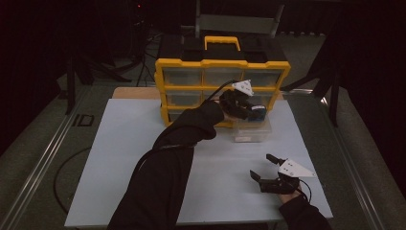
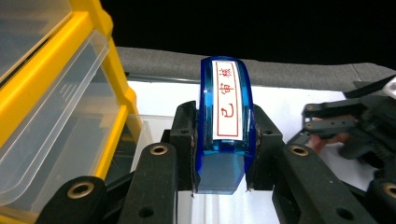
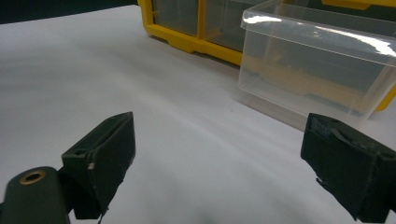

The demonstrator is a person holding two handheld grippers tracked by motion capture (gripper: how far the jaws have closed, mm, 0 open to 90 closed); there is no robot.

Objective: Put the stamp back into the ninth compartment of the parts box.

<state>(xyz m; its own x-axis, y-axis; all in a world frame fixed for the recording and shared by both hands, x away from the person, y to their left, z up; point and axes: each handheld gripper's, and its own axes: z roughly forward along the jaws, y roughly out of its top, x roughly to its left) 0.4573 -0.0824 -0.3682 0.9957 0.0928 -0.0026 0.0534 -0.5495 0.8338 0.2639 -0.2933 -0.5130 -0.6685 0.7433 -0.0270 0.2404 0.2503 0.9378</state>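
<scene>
Left to right on the high view: white table [image 1: 124, 158] bare on its left half, my left arm reaching across it toward the yellow organizer [image 1: 222, 76] at the back. Left gripper [image 1: 253, 113] sits right at the cabinet's lower row, above the clear drawer [image 1: 251, 132] that's pulled out and resting on the table in front of it

Left gripper view: jaws clenched on the blue stamp [image 2: 225, 126], upright between the pads [image 2: 184, 135], red-on-white label facing the camera. Cabinet [image 2: 56, 93] is to its left there, drawer not yet under it as far as I can tell

Right gripper [image 1: 269, 171] idles low near the table's front right edge, jaws spread wide, nothing in them. Its own view confirms: both pads [image 3: 100, 158] apart, clear drawer [image 3: 317, 70] ahead, looks empty

My read: pick is done, stamp is in the air. Left to do: lower it into the drawer, release, then probably slide the drawer back into its slot
</scene>
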